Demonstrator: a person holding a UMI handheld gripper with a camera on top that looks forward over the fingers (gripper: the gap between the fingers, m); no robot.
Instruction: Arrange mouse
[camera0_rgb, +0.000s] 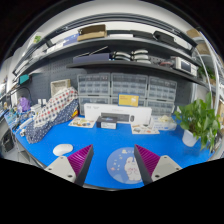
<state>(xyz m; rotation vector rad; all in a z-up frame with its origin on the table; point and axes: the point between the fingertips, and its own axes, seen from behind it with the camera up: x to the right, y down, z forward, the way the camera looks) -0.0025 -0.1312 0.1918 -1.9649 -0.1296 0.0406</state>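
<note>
From my remote station I see the gripper (111, 163) held low over a blue table (100, 135), its two fingers parted, with a purple pad (81, 156) on the inner face of each; nothing is clamped between them. The computer mouse (63, 149), white and oval, lies on the table near the front left edge, just outside the left finger and apart from it. Between the fingers, resting on the table by itself, lies a round translucent disc (125, 163) with a pale printed pattern; I cannot read any writing on it. Toward the table's rear edge stands a long white device (110, 115), and a yellow label (129, 100) shows on the drawer cabinet (125, 88) behind it, though its text is too small for me to make out. A patterned cloth bundle (52, 112) occupies the table's left rear part. A green potted plant (199, 120) stands at the right edge. Shelves (110, 42) loaded with boxes run above the cabinet. No brand names are legible anywhere. The hand holding the gripper is out of view.
</note>
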